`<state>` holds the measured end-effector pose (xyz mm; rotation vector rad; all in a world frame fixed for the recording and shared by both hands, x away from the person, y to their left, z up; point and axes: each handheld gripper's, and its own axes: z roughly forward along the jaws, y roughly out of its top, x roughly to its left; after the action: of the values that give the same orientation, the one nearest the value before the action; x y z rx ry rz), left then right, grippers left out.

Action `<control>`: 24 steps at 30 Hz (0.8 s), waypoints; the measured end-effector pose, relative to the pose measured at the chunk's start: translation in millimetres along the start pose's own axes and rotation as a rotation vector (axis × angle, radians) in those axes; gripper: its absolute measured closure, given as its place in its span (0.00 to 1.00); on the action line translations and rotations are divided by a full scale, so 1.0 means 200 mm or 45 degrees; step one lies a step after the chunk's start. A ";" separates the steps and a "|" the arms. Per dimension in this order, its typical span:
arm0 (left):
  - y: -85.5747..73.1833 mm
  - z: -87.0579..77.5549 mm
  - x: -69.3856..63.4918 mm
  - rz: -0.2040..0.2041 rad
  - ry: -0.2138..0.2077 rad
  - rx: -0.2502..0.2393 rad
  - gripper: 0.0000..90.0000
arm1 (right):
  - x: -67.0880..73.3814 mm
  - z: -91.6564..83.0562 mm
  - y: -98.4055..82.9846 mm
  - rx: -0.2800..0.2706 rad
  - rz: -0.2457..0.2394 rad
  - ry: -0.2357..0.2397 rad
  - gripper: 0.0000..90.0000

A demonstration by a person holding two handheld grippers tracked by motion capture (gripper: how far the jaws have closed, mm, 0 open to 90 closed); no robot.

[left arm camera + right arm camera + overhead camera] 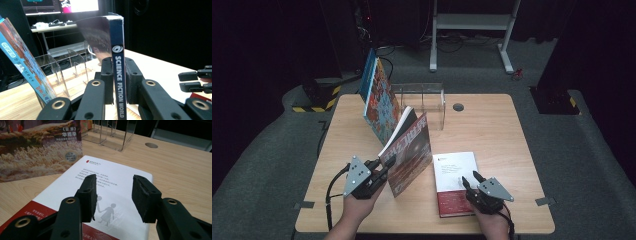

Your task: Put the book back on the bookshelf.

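Your left fingers [110, 75] are clamped on the spine of the magazine [117, 75], one pad on each side of the narrow blue edge that reads "Science Fiction World". The grip sits low on the spine, so most of the magazine stands above and beyond it. In the high view your left gripper [384, 167] holds it lifted off the surface [492, 130], tilted, the red cover facing right and the pages fanning slightly at the top.

Expect the magazine to be light but floppy: a soft cover and thin pages that will sag or splay away from the spine. The spine is the stiffest place to hold, so your grip is sensible; glossy covers may slide, so keep the pressure steady.

Your right fingers [87, 195] stand apart and hold nothing, hovering just above the white book [112, 182] that lies flat near the front edge. That book looks stiffer and heavier. Lying flat, it offers no spine to pinch, so you would likely have to take it by an edge.

Farther out, a colourful book [379, 97] leans upright at the left end of the clear divider rack [424, 102], near the back of the surface. The slots beside it look free, and the magazine hangs just in front of them.
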<state>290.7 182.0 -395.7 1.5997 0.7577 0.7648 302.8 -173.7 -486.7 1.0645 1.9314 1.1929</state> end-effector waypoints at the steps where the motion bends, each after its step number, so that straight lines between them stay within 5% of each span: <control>1: 0.00 0.00 0.00 -0.002 -0.009 0.008 0.88 | 0.00 0.00 0.00 0.004 0.002 0.002 0.61; 11: 0.02 0.00 0.00 0.030 0.019 0.039 0.86 | 0.01 0.01 0.00 0.019 0.004 0.017 0.61; 24: 0.01 0.00 0.01 0.022 -0.075 0.034 0.82 | 0.00 0.02 0.00 0.055 0.045 -0.020 0.61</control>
<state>292.3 182.9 -392.9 1.6478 0.7151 0.7189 306.8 -172.2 -488.8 1.1316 1.9420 1.1629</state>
